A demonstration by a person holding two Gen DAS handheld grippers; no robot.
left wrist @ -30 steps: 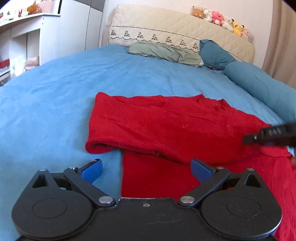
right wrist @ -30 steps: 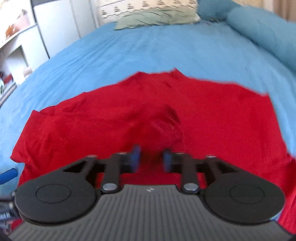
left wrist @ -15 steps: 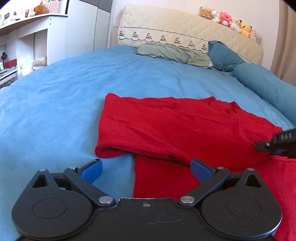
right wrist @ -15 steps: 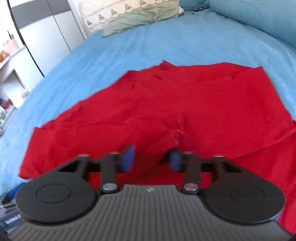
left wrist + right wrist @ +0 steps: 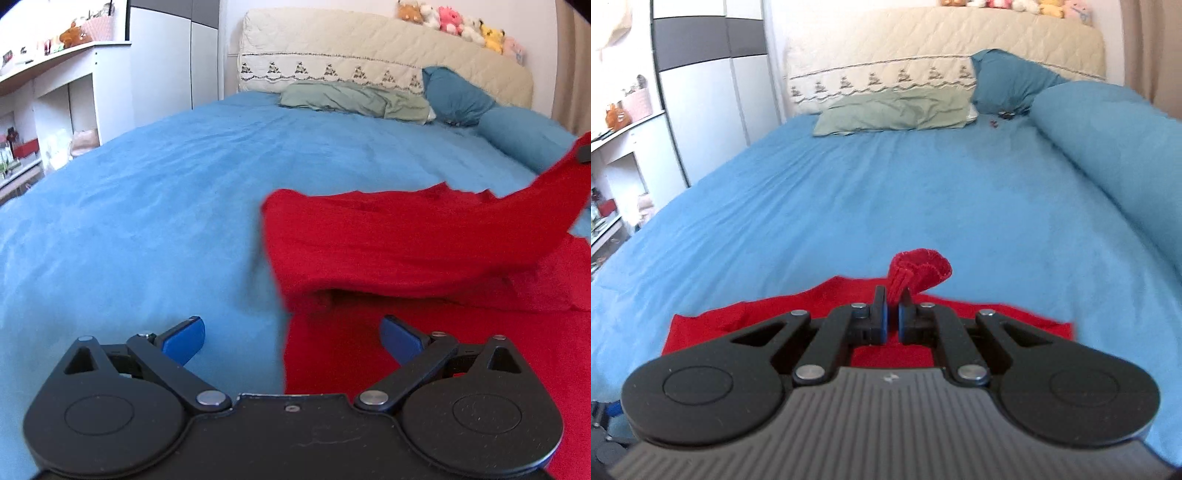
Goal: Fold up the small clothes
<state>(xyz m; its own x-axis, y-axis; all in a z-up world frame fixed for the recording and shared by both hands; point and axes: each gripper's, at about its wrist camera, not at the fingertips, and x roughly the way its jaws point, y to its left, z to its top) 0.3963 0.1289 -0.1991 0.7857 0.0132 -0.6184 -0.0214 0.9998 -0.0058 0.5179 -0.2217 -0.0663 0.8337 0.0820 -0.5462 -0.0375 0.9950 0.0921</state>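
A red knit garment point(image 5: 406, 236) lies partly folded on the blue bed point(image 5: 147, 206). My left gripper point(image 5: 291, 334) is open and empty, low over the garment's near left edge. My right gripper point(image 5: 892, 306) is shut on a bunched fold of the red garment point(image 5: 918, 269) and holds it raised above the bed. In the left wrist view that lifted part rises to the right edge point(image 5: 561, 184), where the tip of the right gripper point(image 5: 585, 153) shows.
A green pillow point(image 5: 354, 99), a teal pillow point(image 5: 454, 96) and a rolled blue duvet point(image 5: 1115, 147) lie at the head and right side. A cream headboard point(image 5: 369, 48) carries plush toys. White shelves point(image 5: 55, 103) and a wardrobe stand left of the bed.
My right gripper has closed on the red garment and lifted it up, its view tilting from the cloth to the bed's head. My left gripper has shifted left and stays open.
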